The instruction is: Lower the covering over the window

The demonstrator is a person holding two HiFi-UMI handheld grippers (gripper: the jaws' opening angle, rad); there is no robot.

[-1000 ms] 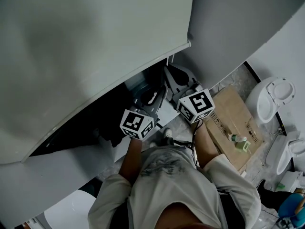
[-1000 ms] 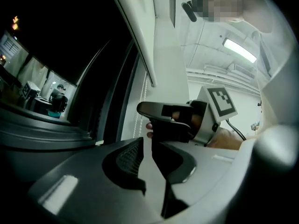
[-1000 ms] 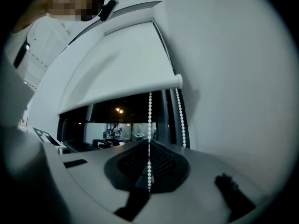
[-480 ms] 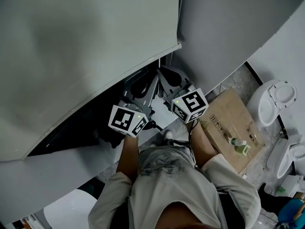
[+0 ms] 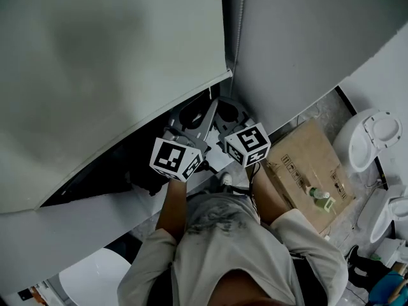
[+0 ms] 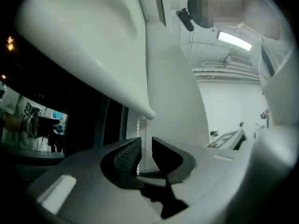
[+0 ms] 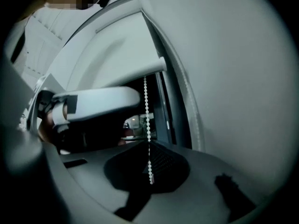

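A pale roller blind (image 5: pixel 108 62) covers most of the window, and its bottom rail (image 5: pixel 137 129) crosses above the dark pane (image 5: pixel 95 174). The white bead chain (image 5: pixel 237 24) hangs at the blind's right edge. My left gripper (image 5: pixel 191 115) points up under the rail. In the left gripper view its jaws (image 6: pixel 146 154) are opening, and the chain (image 6: pixel 138 125) runs through the gap without either pad pressing on it. My right gripper (image 5: pixel 223 110) is beside it. It is shut on the chain (image 7: pixel 146 106), whose loose end dangles in front of the jaws (image 7: pixel 149 146).
A grey wall (image 5: pixel 306 37) stands right of the window. On the floor to the right lies a cardboard box (image 5: pixel 306 161) with a small bottle (image 5: pixel 320 196) on it, and white toilets (image 5: pixel 370 136) stand beyond. The person's torso fills the lower middle.
In the head view both grippers and the blind's lower right corner have shifted left. The corner now sits a little lower in the picture.
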